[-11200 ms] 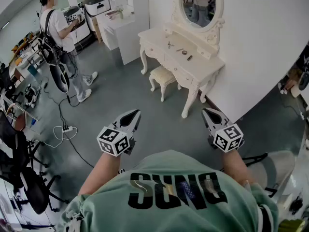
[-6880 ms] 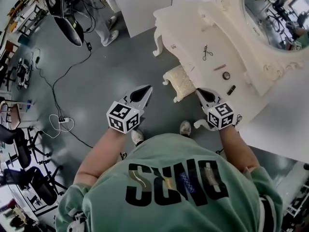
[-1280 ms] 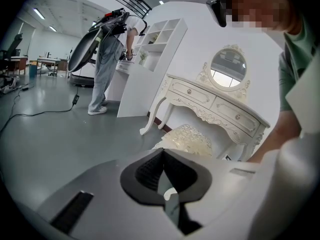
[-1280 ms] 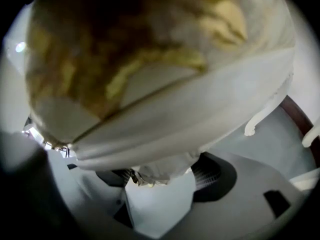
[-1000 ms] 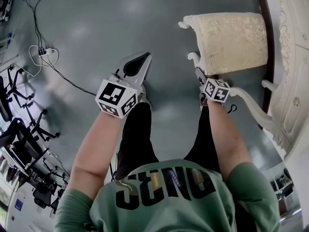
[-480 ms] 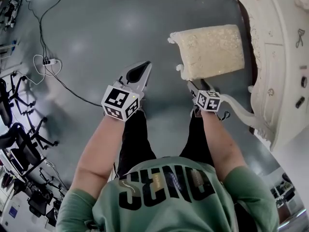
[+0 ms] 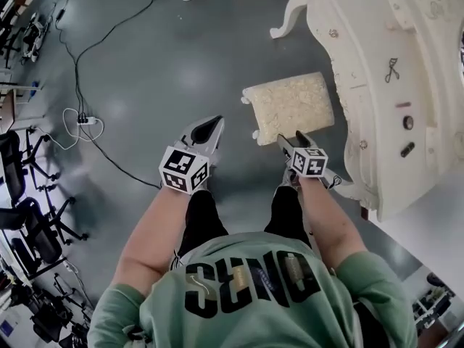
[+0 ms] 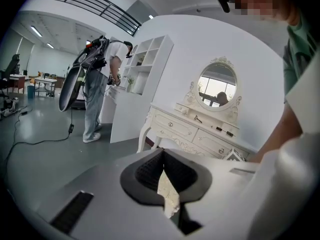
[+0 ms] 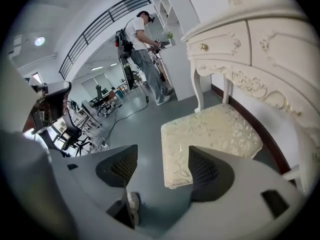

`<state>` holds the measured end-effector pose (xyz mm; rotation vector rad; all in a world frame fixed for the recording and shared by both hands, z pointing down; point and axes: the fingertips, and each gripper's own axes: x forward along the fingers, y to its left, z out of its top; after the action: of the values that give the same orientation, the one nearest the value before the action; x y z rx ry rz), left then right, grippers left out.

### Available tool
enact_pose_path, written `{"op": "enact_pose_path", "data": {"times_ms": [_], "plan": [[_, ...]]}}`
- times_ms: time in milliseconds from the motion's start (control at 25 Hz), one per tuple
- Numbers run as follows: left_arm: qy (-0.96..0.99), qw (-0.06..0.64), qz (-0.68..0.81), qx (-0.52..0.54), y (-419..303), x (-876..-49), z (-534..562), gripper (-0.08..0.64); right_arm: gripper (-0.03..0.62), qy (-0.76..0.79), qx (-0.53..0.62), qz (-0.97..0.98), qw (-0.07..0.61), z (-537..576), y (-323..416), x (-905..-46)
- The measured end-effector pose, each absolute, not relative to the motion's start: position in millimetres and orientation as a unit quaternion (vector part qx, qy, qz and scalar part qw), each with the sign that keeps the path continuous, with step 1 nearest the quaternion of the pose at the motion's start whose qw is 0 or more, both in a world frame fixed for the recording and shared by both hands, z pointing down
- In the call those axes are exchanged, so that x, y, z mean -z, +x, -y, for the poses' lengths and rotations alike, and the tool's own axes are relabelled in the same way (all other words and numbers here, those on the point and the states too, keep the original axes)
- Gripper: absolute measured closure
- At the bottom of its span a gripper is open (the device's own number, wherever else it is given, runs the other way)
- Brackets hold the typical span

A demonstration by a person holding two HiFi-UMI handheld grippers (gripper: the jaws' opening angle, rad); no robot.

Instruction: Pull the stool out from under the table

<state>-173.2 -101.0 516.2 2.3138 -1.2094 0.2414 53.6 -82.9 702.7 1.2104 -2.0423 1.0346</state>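
**Cream stool stands before the table, right claw spread at its near edge**

The stool [image 7: 288,107] has a rectangular cream seat with a pale raised floral pattern and white curled leg tops at its corners. It stands on the grey floor [image 7: 181,64], just beside the front of the white carved table [image 7: 377,64]. In the head view its seat lies clear of the table top.

The right gripper [image 7: 292,141] points at the seat's near edge with its jaws spread wide. The seat's near corner shows in the gap, and the pads do not press on it.

The left gripper [image 7: 212,124] hangs over floor to the left of the stool, apart from it, with its jaws pressed together on nothing.
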Motion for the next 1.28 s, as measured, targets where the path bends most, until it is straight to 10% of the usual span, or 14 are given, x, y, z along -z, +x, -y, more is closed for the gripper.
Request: {"op": "enact_pose_path", "data": {"times_ms": [840, 1280], "plan": [[0.868, 0.154, 0.471, -0.032, -171, -264, 125, 0.554, 0.360, 0.422, -0.164, 0.878, 0.155, 186, 77, -323], [0.879, 0.067, 0.472, 0.006, -166, -161, 121, 0.554, 0.532, 0.439, -0.007, 0.897, 0.053, 171, 97, -154]]}}
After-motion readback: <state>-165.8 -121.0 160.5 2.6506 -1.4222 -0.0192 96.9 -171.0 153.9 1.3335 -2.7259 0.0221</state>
